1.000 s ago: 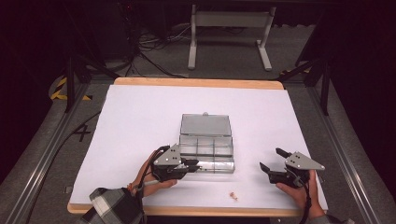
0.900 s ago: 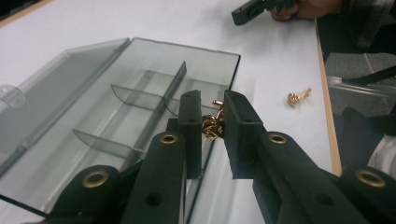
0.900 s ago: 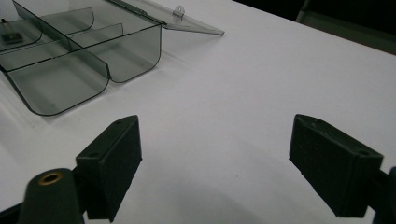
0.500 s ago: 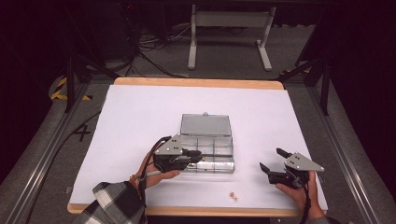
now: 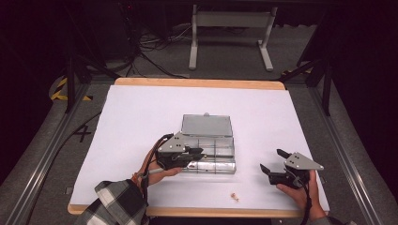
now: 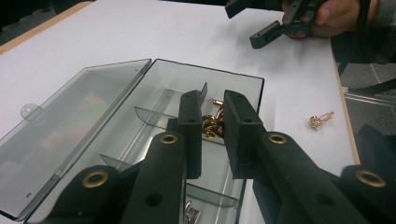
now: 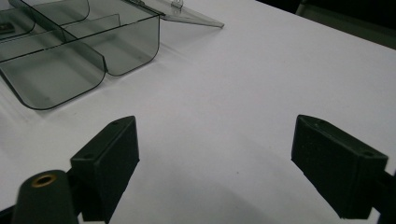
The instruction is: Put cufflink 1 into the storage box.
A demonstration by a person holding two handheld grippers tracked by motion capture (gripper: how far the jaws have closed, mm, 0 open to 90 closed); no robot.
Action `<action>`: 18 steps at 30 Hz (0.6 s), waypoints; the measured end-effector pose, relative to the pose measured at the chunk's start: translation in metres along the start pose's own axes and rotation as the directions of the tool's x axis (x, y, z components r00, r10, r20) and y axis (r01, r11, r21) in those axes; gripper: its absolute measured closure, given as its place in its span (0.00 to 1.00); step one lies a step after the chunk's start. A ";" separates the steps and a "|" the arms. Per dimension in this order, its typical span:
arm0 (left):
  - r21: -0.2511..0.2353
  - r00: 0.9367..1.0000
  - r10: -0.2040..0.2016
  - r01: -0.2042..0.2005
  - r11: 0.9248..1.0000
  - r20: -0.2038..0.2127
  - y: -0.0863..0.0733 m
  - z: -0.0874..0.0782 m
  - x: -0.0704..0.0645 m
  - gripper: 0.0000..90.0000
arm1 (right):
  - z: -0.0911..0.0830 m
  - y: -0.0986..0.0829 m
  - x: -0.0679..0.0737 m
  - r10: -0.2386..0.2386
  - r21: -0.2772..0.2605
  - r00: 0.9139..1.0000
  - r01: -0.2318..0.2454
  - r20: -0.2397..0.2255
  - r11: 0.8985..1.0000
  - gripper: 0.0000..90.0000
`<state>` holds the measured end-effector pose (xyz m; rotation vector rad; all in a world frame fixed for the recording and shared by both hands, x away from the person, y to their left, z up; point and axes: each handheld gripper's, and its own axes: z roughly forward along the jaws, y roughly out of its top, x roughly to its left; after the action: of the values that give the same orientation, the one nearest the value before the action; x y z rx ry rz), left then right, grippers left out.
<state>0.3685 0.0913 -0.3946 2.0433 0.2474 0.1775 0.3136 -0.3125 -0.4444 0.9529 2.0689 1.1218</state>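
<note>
A clear smoky plastic compartment box [image 5: 220,151] lies at the table's middle front, its lid [image 5: 206,125] folded open on the far side. My left gripper [image 5: 200,152] hangs over the box's front left compartments. In the left gripper view its jaws [image 6: 213,103] stand nearly together, shut on a small gold knot-shaped piece [image 6: 211,127] above a compartment. A second small gold piece [image 5: 233,196] [image 6: 321,120] lies loose on the white table near the front edge. My right gripper [image 5: 272,160] [image 7: 215,140] rests right of the box, wide open, nothing between its fingers.
The white tabletop [image 5: 141,117] has free room to the left, right and far side of the box. A small metal item [image 6: 190,212] sits in a near compartment. The wooden table edge [image 5: 197,83] borders the far side; a dark floor with cables lies beyond.
My left gripper has moved from beside the box's left front corner to over the box. The right gripper has shifted only slightly and stays open.
</note>
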 end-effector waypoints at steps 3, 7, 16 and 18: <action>0.004 1.000 0.001 -0.001 1.000 -0.004 0.000 0.002 0.001 0.87 | 0.000 0.000 0.000 -0.001 0.006 1.000 0.001 -0.002 1.000 0.17; 0.014 1.000 0.011 -0.011 1.000 -0.005 0.002 0.006 0.002 0.87 | -0.001 -0.001 0.001 -0.004 -0.012 1.000 0.004 0.001 1.000 0.18; 0.040 1.000 0.024 -0.024 0.999 -0.009 0.005 0.015 0.006 0.87 | -0.001 -0.001 0.002 -0.018 -0.010 1.000 0.018 0.006 1.000 0.17; 0.050 1.000 0.029 -0.029 0.998 -0.006 0.005 0.018 0.006 0.87 | -0.001 0.000 0.003 -0.028 -0.008 1.000 0.028 0.003 1.000 0.17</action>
<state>0.3788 0.0751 -0.3979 2.0973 0.2287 0.1980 0.3111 -0.3111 -0.4446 0.9184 2.0679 1.1125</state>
